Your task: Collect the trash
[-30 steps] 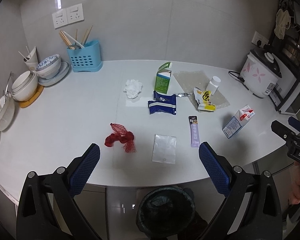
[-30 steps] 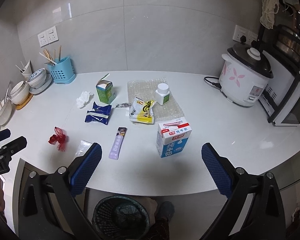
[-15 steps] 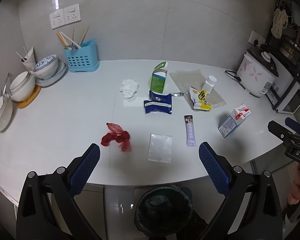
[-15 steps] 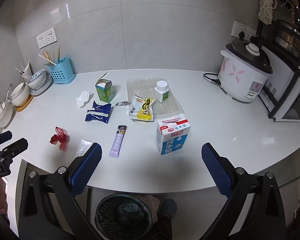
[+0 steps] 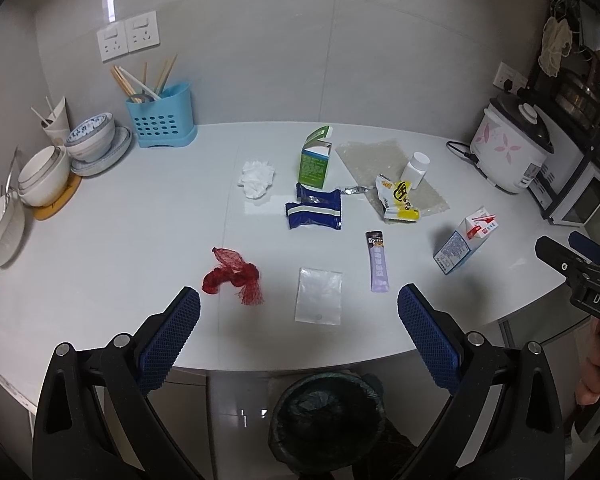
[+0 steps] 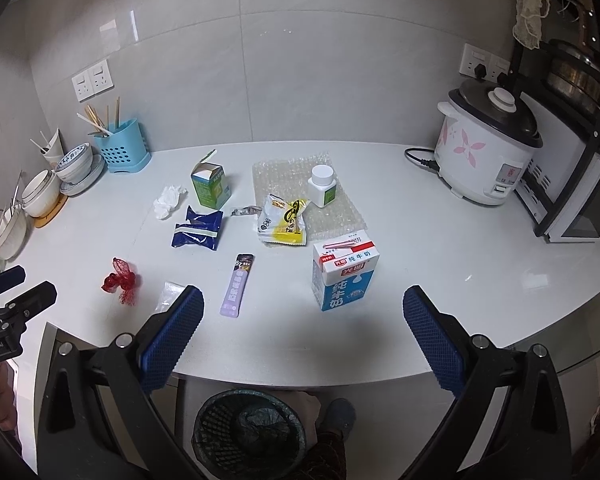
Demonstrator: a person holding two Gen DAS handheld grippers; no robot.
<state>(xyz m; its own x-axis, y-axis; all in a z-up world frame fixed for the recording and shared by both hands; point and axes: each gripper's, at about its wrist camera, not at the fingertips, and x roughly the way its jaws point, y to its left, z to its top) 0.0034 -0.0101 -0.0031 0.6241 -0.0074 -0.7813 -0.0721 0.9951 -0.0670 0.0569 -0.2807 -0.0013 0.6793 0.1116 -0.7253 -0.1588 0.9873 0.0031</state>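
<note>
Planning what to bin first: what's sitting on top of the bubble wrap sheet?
On the bubble wrap sheet stands a white bottle, and a yellow-and-white snack wrapper overlaps its near-left corner. Whatever lies beneath the wrapper is hidden.

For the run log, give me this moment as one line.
stage: before first pick | left gripper: open, empty | right gripper: open, empty | trash: all on counter | bin: on floor below counter edge

Two cartons [image 6: 210, 183] [image 6: 342, 274], three wrappers [image 6: 198, 232] [image 6: 284, 220] [image 6: 238, 290], one bottle [image 6: 322, 186], one bin [image 6: 248, 430]
</note>
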